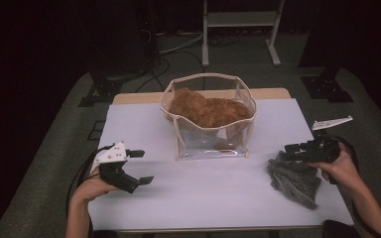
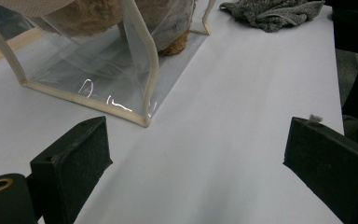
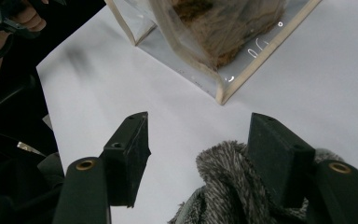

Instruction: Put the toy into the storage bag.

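The right tool (image 1: 297,148), jaws spread wide, straddles the crumpled grey fleece cloth (image 1: 295,178), ready to pinch it; the left tool (image 1: 141,167) waits open and empty beside the clear plastic bag (image 1: 211,144).

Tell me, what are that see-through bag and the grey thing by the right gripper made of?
The bag looks like clear glossy plastic film, since it glints and shows the brown fluffy bundle inside; its cream edging seems fabric tape. The grey cloth looks like soft fleece or plush, with a fuzzy mottled pile.

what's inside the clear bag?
The clear bag holds a brown fuzzy cloth, heaped above the rim at the back. Whether anything lies beneath it is hidden by the cloth.
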A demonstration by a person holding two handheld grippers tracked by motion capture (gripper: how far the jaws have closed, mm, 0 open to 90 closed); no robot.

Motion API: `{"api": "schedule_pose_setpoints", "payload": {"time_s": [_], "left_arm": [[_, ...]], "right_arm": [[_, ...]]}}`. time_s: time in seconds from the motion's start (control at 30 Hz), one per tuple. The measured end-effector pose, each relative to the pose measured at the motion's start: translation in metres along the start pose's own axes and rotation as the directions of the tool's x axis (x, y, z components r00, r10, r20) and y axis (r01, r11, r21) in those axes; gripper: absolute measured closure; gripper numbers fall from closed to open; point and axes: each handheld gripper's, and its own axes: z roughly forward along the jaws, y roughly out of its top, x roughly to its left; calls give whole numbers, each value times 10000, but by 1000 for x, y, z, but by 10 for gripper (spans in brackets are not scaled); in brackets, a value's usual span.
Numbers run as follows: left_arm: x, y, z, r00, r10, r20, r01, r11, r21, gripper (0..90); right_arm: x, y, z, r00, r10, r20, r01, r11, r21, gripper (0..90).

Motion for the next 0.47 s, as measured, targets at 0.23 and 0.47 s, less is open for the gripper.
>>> {"api": "schedule_pose_setpoints", "payload": {"time_s": [0.23,0.47], "left_arm": [[-2,1,-1,10000,-10,-80,12,9999,158,62],[0,2,-1,9990,-185,-399,196,9994,268,61]], "right_arm": [[1,-9,6,9999,16,-118,-17,10000,-84,356],[5,-11,8,9996,-6,-283,-3,9995,-316,333]]}}
